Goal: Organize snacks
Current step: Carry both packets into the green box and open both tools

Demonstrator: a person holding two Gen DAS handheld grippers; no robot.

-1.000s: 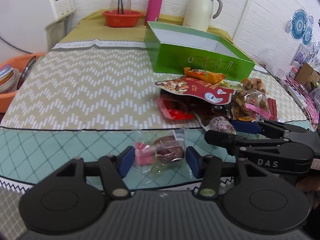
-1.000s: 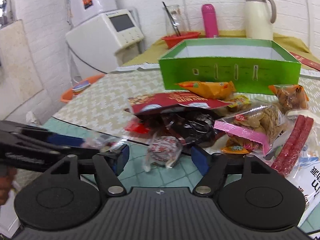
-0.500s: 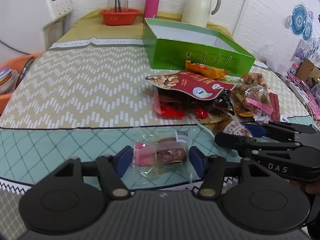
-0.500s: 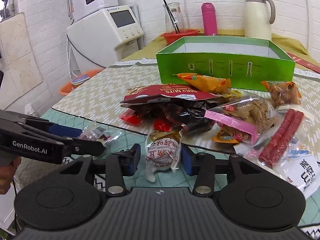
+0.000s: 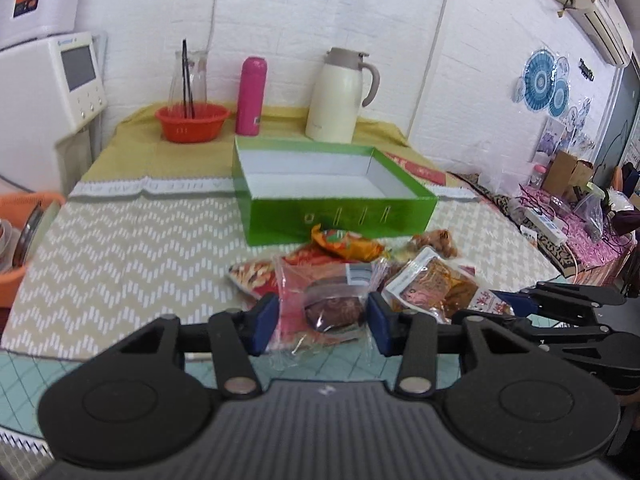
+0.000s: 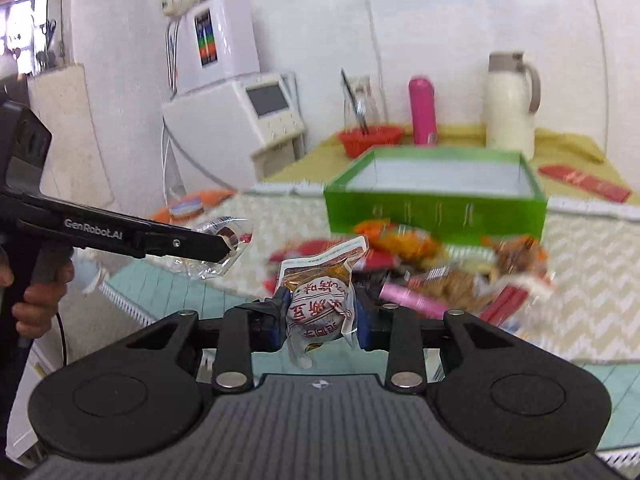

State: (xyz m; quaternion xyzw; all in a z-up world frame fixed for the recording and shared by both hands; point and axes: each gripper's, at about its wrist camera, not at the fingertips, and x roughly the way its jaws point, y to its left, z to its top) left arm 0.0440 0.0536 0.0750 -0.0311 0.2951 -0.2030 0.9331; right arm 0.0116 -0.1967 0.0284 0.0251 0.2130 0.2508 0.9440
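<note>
I have both grippers loaded, and the green box [image 5: 336,216] serves as my reference. A second ago both packets lay on the teal part of the tablecloth [image 5: 120,248], on the near side of the box, with the pads standing beside them. Now both packets are lifted off the cloth.

Left gripper [image 5: 323,322]: its jaws are closing, and the clear packet with a dark brown cake [image 5: 332,306] sits between the blue pads, touching both. I read this as a grip being tightened during the lift. In the right wrist view this packet [image 6: 224,240] hangs from the left fingertips, clear of the table.

Right gripper [image 6: 320,318]: closed on the round vacuum-packed snack with red print [image 6: 320,312], pinched at its sides, with its sealed flap standing up above the pads.

The snack pile [image 5: 360,256] remains on the cloth, directly in front of the box's near wall. The box interior looks empty.

Meaning for the task: pickup is complete for two items. The next stage, in my judgement, is carrying both over the near wall and releasing them inside the box.
</note>
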